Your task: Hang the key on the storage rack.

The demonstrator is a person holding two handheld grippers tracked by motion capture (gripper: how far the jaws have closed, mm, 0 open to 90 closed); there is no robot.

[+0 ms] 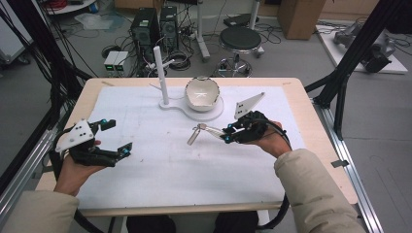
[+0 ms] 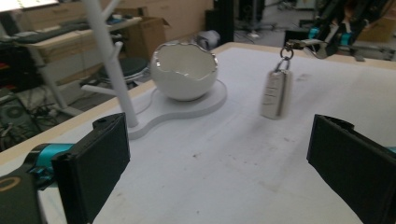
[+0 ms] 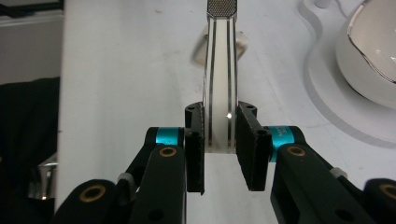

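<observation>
My right gripper (image 1: 227, 134) (image 3: 219, 150) is shut on a keychain (image 1: 200, 129) (image 3: 220, 93), a flat white bar with silver edges, and holds it above the white mat right of the middle. From the bar's ring a white tag (image 2: 275, 93) hangs free over the mat. My left gripper (image 1: 115, 137) (image 2: 217, 170) is open and holds nothing, lifted near the mat's left edge. A white stand (image 1: 210, 112) at the back carries a broken-egg bowl (image 1: 201, 92) (image 2: 184, 70) and an upright peg post (image 1: 160, 73) (image 2: 109, 56).
A white mat (image 1: 160, 160) covers most of the wooden table (image 1: 311, 121). Black frame posts (image 1: 347, 63) rise at both sides of the table. On the floor beyond stand a stool (image 1: 240, 39) and computer cases (image 1: 145, 26) amid cables.
</observation>
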